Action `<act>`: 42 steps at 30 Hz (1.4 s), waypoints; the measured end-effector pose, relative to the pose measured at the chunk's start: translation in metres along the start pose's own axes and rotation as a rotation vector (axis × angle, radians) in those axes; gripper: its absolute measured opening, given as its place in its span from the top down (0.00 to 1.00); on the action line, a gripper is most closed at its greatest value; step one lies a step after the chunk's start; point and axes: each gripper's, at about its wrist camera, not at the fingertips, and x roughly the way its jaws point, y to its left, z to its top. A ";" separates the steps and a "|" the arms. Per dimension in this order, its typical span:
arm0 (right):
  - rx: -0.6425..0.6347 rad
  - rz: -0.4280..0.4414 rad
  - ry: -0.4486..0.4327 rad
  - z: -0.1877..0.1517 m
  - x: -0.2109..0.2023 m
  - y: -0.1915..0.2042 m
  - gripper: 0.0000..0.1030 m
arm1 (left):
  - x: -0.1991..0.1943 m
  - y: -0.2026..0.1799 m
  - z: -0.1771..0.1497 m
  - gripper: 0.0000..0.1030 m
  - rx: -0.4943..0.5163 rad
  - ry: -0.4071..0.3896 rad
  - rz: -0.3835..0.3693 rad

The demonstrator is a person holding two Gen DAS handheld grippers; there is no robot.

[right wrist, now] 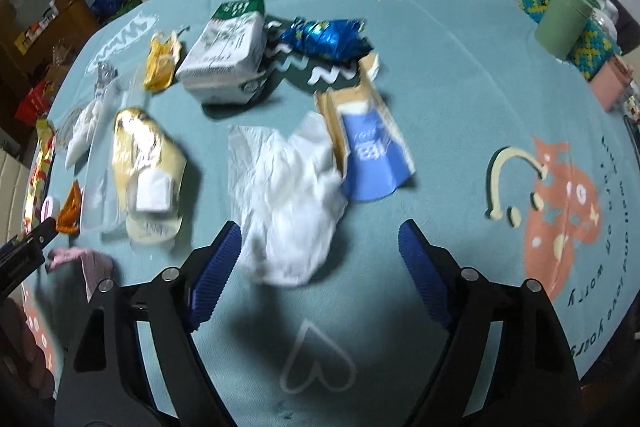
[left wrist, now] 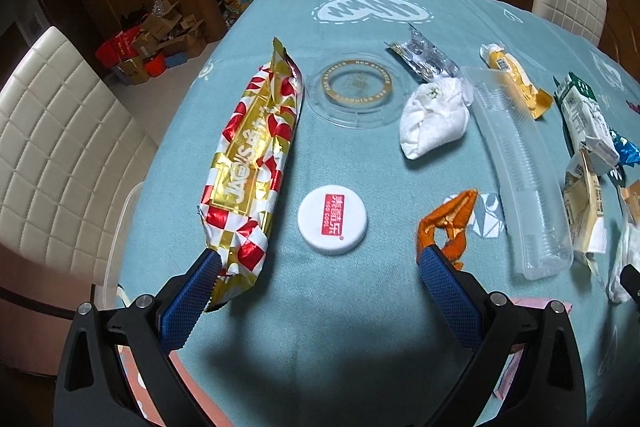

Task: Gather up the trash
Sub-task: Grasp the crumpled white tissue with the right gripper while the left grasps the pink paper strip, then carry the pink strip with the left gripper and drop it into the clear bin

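Note:
My left gripper (left wrist: pixel 318 259) is open above the teal tablecloth. A white bottle cap (left wrist: pixel 332 219) lies between its fingers, just ahead. A red-and-gold snack wrapper (left wrist: pixel 252 163) touches the left fingertip. An orange wrapper (left wrist: pixel 448 227) lies at the right fingertip. My right gripper (right wrist: pixel 320 231) is open. A crumpled white tissue (right wrist: pixel 288 195) lies between its fingers, close to the left one. A torn blue paper cup (right wrist: pixel 368 147) lies just beyond the tissue.
A clear lid (left wrist: pixel 352 87), a white wad (left wrist: pixel 436 115), a clear tray (left wrist: pixel 520 167) and a milk carton (right wrist: pixel 228 55) lie around, with a blue foil wrapper (right wrist: pixel 324 39) and a cream pouch (right wrist: pixel 148 159). A green cup (right wrist: pixel 560 23) stands far right. White chairs (left wrist: pixel 52 147) ring the table.

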 end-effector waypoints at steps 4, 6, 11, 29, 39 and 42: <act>-0.011 0.021 0.010 -0.003 0.005 0.003 0.65 | -0.002 0.001 -0.003 0.06 0.010 0.000 -0.004; 0.010 0.069 0.008 -0.003 0.004 0.002 0.75 | -0.004 0.003 -0.004 0.06 0.004 -0.001 -0.010; -0.038 0.084 -0.020 -0.007 -0.007 0.012 0.77 | -0.017 0.005 -0.010 0.06 -0.019 -0.014 -0.074; -0.070 0.098 -0.108 -0.018 -0.041 -0.003 0.76 | -0.072 -0.088 -0.034 0.06 0.303 -0.167 -0.205; -0.119 0.117 -0.114 -0.024 -0.044 -0.003 0.76 | -0.040 -0.111 -0.048 0.82 0.380 -0.040 -0.220; -0.141 0.136 -0.123 -0.023 -0.047 0.002 0.76 | -0.049 -0.100 -0.049 0.89 0.343 -0.050 -0.235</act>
